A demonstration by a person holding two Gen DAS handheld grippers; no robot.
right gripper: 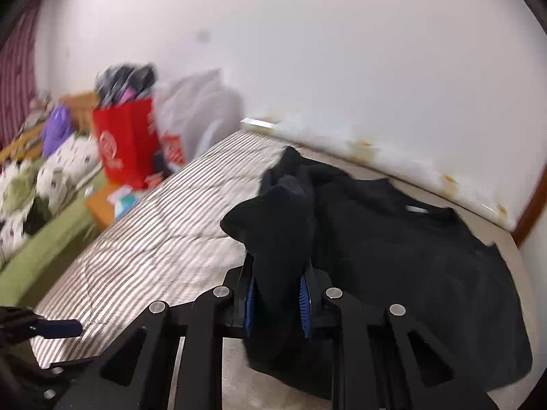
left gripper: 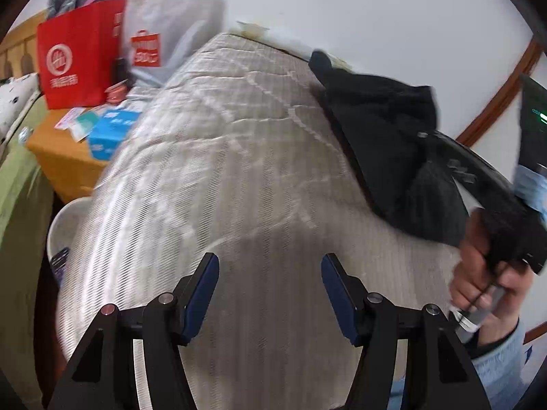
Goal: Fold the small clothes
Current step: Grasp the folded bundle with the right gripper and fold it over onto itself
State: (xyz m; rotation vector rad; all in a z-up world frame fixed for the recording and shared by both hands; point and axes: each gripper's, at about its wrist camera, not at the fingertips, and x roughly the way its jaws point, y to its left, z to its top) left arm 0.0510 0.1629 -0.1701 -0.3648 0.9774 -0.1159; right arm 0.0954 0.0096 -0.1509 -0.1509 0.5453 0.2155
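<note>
A black garment [right gripper: 410, 239] lies spread on the striped mattress [right gripper: 164, 225] near the wall. My right gripper [right gripper: 278, 294] is shut on a bunched fold of this black garment, lifted above the mattress. In the left wrist view the garment [left gripper: 386, 136] hangs from the right gripper at the right side. My left gripper [left gripper: 270, 294] is open and empty, hovering over bare mattress [left gripper: 222, 171] to the left of the garment.
A red paper bag [left gripper: 80, 65] and a grey plastic bag [left gripper: 171, 27] stand on an orange nightstand [left gripper: 58, 157] beyond the mattress's far left corner. A white basin [left gripper: 65, 225] sits beside the mattress. A green bed with clothes [right gripper: 41, 184] lies left.
</note>
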